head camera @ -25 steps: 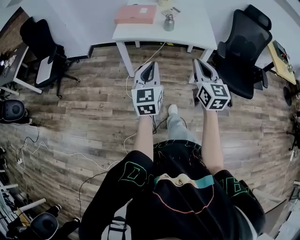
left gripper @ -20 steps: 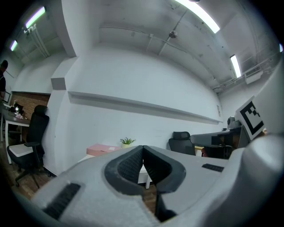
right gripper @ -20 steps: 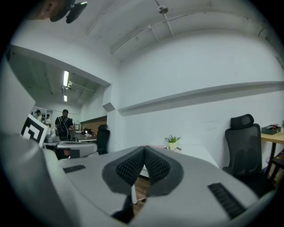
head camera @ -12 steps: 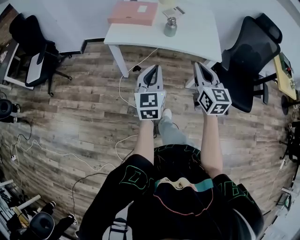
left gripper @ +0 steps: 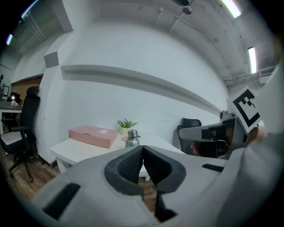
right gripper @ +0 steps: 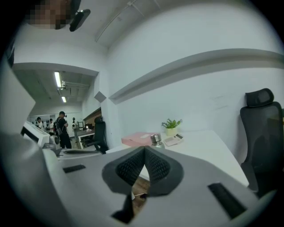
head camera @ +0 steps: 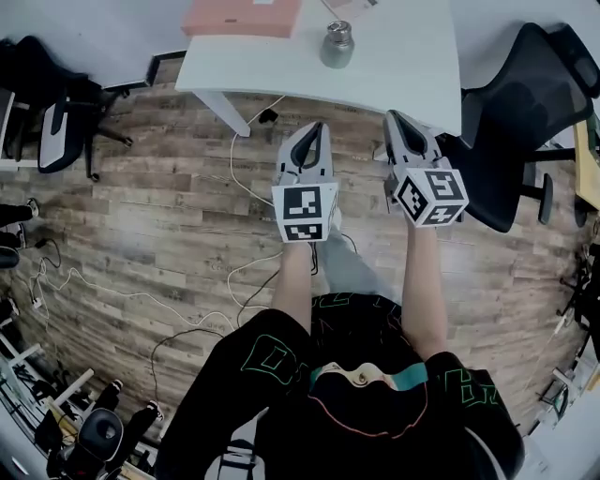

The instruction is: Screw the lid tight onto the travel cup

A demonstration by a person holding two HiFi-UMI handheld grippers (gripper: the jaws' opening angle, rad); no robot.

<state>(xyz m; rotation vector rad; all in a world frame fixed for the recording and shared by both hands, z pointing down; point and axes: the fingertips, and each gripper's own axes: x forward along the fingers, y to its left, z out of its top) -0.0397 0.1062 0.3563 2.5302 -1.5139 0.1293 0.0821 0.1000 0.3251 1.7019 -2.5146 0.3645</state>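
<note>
The travel cup [head camera: 337,45] stands upright on the white surface [head camera: 403,66], toward its far side. Its long axis runs vertically, base down and the lid [head camera: 339,30] end pointing up. The lid sits on top of the cup; whether it is screwed home cannot be told from here. A flat pink box [head camera: 242,17] lies on the surface to the cup's left, apart from it. In the gripper views a small potted plant [left gripper: 126,126] stands behind the cup by the wall.

The left tool [head camera: 315,129] and right tool [head camera: 394,114] are held side by side over the wood floor [head camera: 141,225]. Both point toward the surface, with their tips near its front edge and well apart from the cup. In each gripper view the ribbed pads meet at the tips with nothing between them, so both tools are closed and empty. The cup shows just above the joined tips of each tool.

A black office chair [head camera: 525,112] stands to the right of the surface, and cables trail across the floor.
</note>
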